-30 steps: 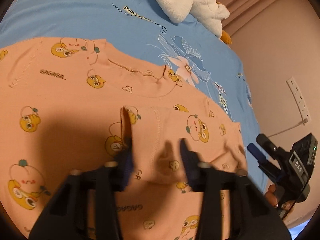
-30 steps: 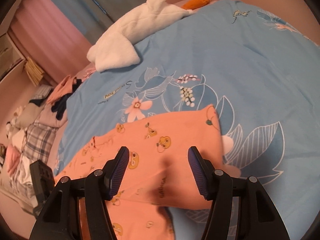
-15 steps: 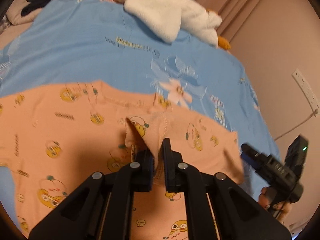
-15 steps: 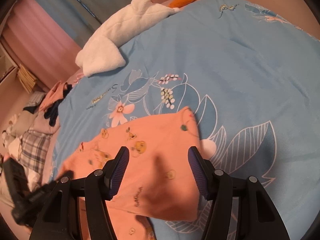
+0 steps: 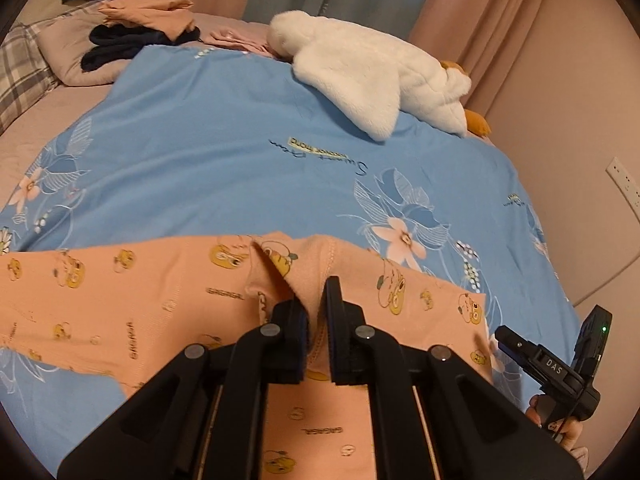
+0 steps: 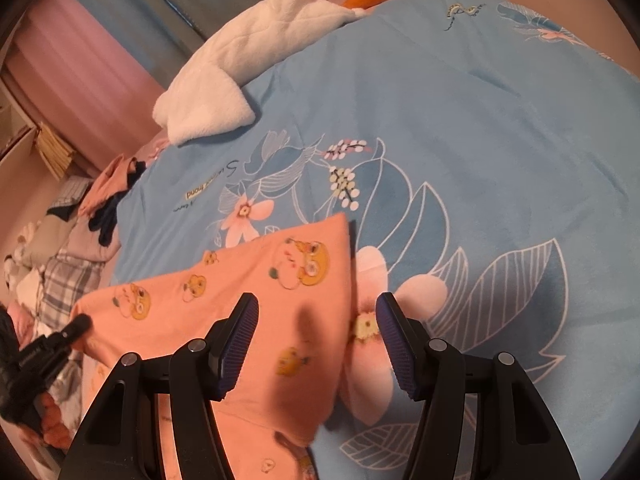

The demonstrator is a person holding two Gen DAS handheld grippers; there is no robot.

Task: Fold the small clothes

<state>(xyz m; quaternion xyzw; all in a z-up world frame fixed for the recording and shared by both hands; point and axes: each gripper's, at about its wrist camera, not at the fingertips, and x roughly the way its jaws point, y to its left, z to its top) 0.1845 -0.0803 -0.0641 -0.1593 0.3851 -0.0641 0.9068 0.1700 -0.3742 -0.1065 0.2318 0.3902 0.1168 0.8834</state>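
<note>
A small orange shirt printed with yellow cartoon faces lies on a blue floral bedspread. My left gripper is shut on a pinched fold of the shirt's sleeve edge and holds it raised off the bed. The shirt also shows in the right wrist view. My right gripper is open and empty, hovering just above the shirt's right edge. It also shows at the lower right of the left wrist view.
A white plush duck lies at the far side of the bed. Piled clothes and a plaid pillow sit at the far left. A wall with a socket strip is at the right.
My left gripper closed on the sleeve fold and lifted it, pulling back so more of the bed shows. My right gripper stayed open and moved closer over the shirt's right edge.
</note>
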